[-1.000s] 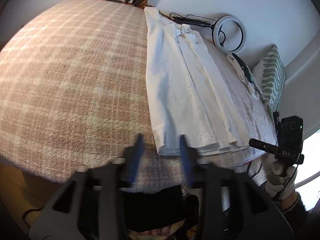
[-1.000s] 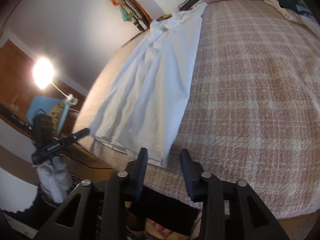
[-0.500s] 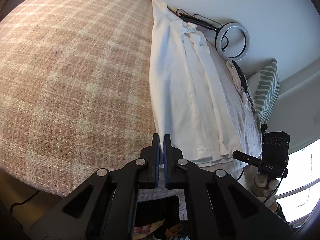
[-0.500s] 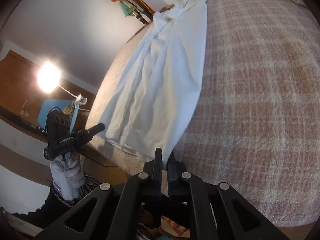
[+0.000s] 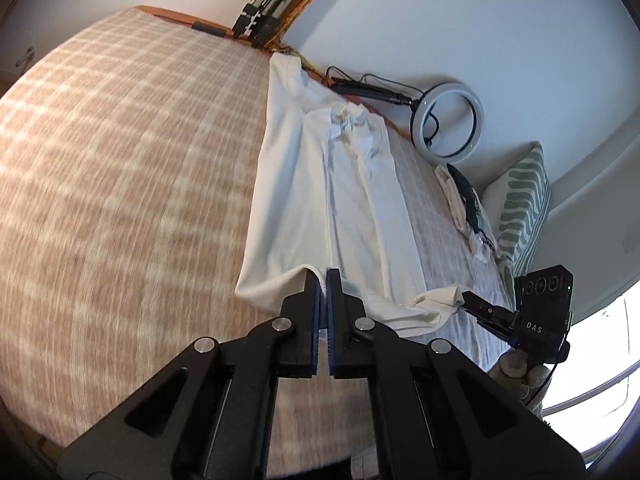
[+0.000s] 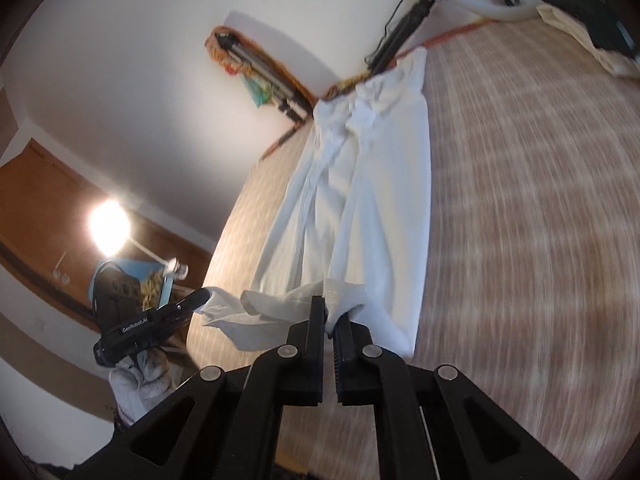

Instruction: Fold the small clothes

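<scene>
Left wrist view: The white shirt [image 5: 320,200] lay lengthwise on the plaid bedspread [image 5: 120,200], its sides already folded inward to form a long narrow strip, collar end toward the far wall. The left gripper [image 5: 321,280] was clenched on the near hem at one corner, and the cloth rose off the bed at that point. The right gripper [image 5: 476,306] appeared at the right of the frame, pinching the opposite hem corner, which was likewise raised. A ring light [image 5: 447,120] leaned against the wall, and a striped pillow [image 5: 524,208] stood at the bed's far right, well apart from the shirt.

Right wrist view: The right gripper [image 6: 329,320] was closed on a bunched portion of the hem, with fabric visibly pressed between the jaws. The left gripper [image 6: 196,300] held the other corner, and the hem sagged between the two grasps. The rest of the shirt [image 6: 380,200] remained flat on the bedspread [image 6: 520,240].

Handling assessment: The garment appeared light, thin and fully limp; it draped and wrinkled wherever unsupported. It should not be fragile, though a smooth weave may slip from a shallow pinch. The hem corners were judged the correct grasp points, since holding both keeps the edge taut and level while it is carried toward the collar for the crosswise fold.
</scene>
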Tool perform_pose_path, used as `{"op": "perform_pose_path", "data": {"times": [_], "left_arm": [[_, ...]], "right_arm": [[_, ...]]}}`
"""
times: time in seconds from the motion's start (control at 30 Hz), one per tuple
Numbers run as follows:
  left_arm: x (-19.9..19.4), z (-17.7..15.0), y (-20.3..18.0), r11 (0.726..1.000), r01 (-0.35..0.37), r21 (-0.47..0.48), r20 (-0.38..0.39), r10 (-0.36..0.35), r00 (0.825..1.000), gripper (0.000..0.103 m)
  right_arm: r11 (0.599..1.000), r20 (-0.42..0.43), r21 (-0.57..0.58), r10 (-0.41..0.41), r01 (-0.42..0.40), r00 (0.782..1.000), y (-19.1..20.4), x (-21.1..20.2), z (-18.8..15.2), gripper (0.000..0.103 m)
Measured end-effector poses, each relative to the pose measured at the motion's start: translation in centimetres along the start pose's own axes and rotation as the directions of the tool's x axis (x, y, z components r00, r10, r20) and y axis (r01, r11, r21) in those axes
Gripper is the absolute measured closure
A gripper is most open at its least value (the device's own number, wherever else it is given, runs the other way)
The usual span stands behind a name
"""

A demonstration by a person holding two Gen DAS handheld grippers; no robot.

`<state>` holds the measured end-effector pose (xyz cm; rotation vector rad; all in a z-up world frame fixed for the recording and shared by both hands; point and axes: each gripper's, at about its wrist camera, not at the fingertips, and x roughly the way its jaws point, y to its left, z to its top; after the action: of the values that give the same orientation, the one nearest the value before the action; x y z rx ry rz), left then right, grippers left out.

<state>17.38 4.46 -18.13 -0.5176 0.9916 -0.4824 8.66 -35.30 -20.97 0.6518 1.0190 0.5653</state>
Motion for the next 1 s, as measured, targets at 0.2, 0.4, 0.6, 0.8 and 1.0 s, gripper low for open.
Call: {"op": "perform_pose_path", "data": {"times": [0.2,0.4,0.6,0.8,1.0], "left_arm": [[3.3,3.3,0.3,0.999,-0.030,0.012,-0.003,0.030,1.000,0.103],[6.4,4.6,1.9,0.998,-0.056,-0.025,-0.018,0.056,0.998,0.103],[7.9,5.3,2.8,0.995,-0.095,-0.010,-0.022,0.095,0.995,0.103],[7.3,5.8,3.6,0.993,-0.113,-0.028,0.017,0.113,0.993,0.099],[5.3,4.9,1.4,0.980,-0.129,0.148,0.053,0.122,0.991,0.096]], "right_arm": [[1.000,0.031,0.021,-0.010,0.009,0.999,-1.1,2.0,3.5,0.102],[0.998,0.024,0.056,-0.031,0.030,0.999,-3.2,4.5,5.3,0.102],[0.996,-0.004,0.066,-0.059,0.059,0.998,-4.5,6.2,5.8,0.102],[0.993,0.020,0.025,-0.115,0.114,0.993,-4.2,5.3,6.6,0.067],[0.984,0.042,-0.152,-0.092,0.098,0.995,-1.8,3.4,6.1,0.077]]}}
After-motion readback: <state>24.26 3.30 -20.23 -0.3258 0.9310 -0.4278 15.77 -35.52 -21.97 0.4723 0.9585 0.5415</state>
